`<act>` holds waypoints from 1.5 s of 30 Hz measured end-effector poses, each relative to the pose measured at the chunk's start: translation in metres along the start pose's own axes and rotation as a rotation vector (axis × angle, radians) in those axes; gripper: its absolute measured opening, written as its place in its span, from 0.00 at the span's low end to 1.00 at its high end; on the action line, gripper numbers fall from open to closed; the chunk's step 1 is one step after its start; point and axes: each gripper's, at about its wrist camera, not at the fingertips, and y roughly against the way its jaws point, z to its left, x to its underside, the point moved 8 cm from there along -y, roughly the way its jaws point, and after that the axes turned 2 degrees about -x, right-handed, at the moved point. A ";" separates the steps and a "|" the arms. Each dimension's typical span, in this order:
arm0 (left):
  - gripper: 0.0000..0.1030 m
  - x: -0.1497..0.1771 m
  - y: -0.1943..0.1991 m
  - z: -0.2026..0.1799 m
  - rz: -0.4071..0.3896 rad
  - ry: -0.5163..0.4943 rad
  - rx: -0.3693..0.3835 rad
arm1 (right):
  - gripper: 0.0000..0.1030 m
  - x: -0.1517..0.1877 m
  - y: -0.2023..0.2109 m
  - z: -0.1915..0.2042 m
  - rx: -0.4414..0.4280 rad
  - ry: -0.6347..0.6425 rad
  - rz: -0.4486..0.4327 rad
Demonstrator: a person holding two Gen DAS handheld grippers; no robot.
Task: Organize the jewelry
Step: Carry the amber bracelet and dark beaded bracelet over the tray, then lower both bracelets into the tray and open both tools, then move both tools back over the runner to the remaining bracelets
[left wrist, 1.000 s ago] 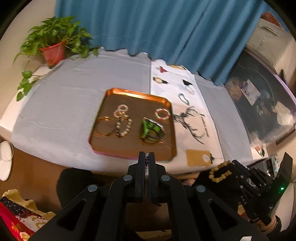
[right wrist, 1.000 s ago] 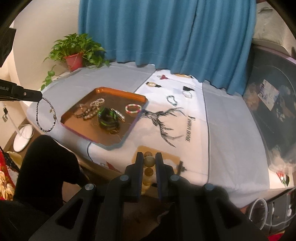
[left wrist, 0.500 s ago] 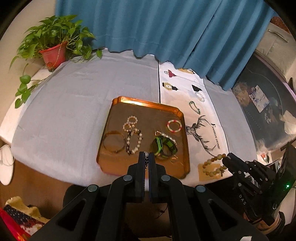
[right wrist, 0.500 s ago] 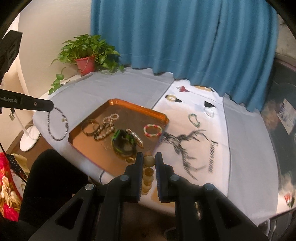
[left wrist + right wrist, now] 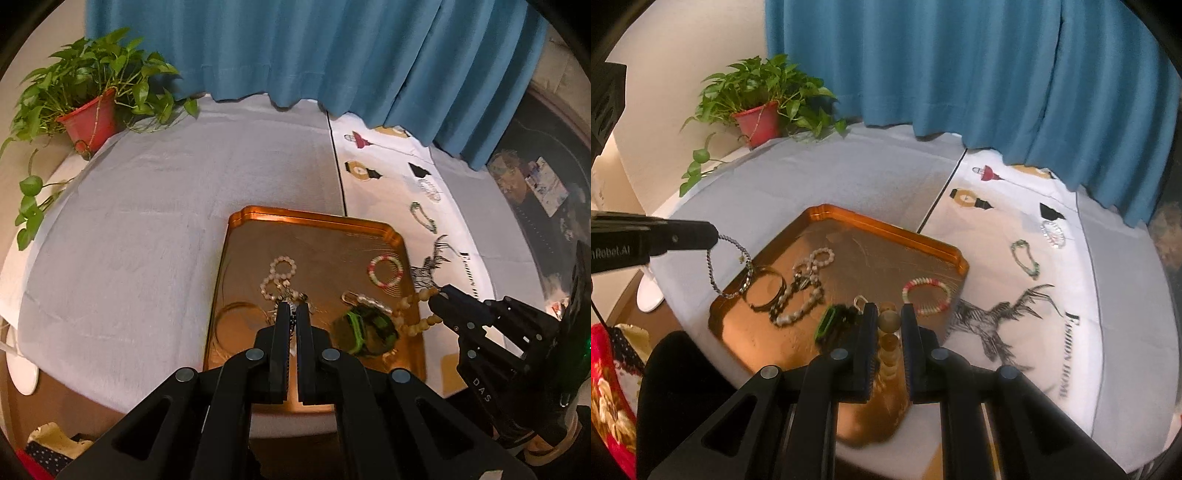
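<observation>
The wooden bead bracelet (image 5: 888,334) looks light and limp, a loose string of hard round tan beads that will swing and drape rather than keep any shape, so a pinch on a single bead, as here, seems the surest hold; the right gripper (image 5: 888,321) has its fingers drawn in on one bead, the rest of the strand hanging below them over the near right part of the copper tray (image 5: 886,225); the left gripper (image 5: 292,319) is pressed nearly closed on a thin dark beaded bracelet (image 5: 729,267), a slender loop with a small charm that dangles free above the tray's near left edge; this one appears lighter still and slippery, likely to slide out if the pinch slackens; inside the tray lie a pearl-like bead strand (image 5: 805,288), a thin bangle (image 5: 766,290), a red, white and green beaded ring (image 5: 926,295) and a green and black band (image 5: 833,325); beyond the tray, on the white printed cloth (image 5: 997,258), rest a green chain bracelet (image 5: 1026,258) and a pale bracelet (image 5: 1052,234), apart from one another.
</observation>
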 end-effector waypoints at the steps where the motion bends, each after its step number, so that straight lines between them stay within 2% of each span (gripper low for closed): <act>1: 0.01 -0.001 -0.007 0.002 0.003 -0.002 -0.010 | 0.13 -0.002 -0.005 0.000 0.002 0.002 0.001; 8: 0.03 -0.008 -0.038 0.010 0.009 -0.005 -0.068 | 0.13 -0.013 -0.035 0.001 -0.003 -0.014 0.012; 10: 0.30 -0.007 -0.045 0.013 0.028 -0.016 -0.106 | 0.15 -0.015 -0.041 0.004 -0.041 -0.029 0.002; 11: 0.75 -0.005 -0.048 0.017 0.050 -0.013 -0.142 | 0.24 -0.015 -0.044 0.005 -0.054 -0.035 0.012; 12: 0.99 -0.003 -0.048 0.020 0.056 -0.007 -0.175 | 0.49 -0.012 -0.045 0.005 -0.052 -0.038 0.034; 14: 0.99 0.001 -0.037 0.023 0.000 0.006 -0.216 | 0.74 -0.009 -0.037 0.005 -0.050 -0.053 0.024; 16: 0.99 0.008 -0.031 0.021 -0.001 0.002 -0.206 | 0.74 -0.003 -0.023 0.005 -0.053 -0.047 -0.007; 21: 0.99 0.039 -0.012 0.013 0.015 0.027 -0.211 | 0.74 0.038 0.007 -0.004 -0.030 -0.075 0.035; 24: 0.99 0.053 0.001 0.000 0.016 0.042 -0.175 | 0.74 0.068 0.025 -0.017 -0.016 -0.102 0.067; 27: 0.99 0.051 0.009 -0.021 0.024 0.025 -0.132 | 0.74 0.087 0.043 -0.043 0.026 -0.126 0.070; 32: 0.99 0.024 0.006 -0.061 0.032 -0.011 -0.102 | 0.74 0.098 0.068 -0.112 0.119 -0.237 0.046; 37: 0.99 -0.016 -0.024 -0.106 0.053 -0.022 -0.046 | 0.74 0.089 0.069 -0.181 0.182 -0.296 0.030; 41: 0.99 -0.063 -0.080 -0.150 0.114 -0.031 0.000 | 0.74 0.058 0.039 -0.232 0.204 -0.302 0.031; 43: 0.99 -0.083 -0.111 -0.169 0.151 -0.048 0.001 | 0.74 0.037 0.013 -0.261 0.232 -0.315 0.037; 45: 0.99 -0.098 -0.147 -0.188 0.201 -0.076 0.006 | 0.74 0.014 -0.020 -0.287 0.223 -0.320 0.042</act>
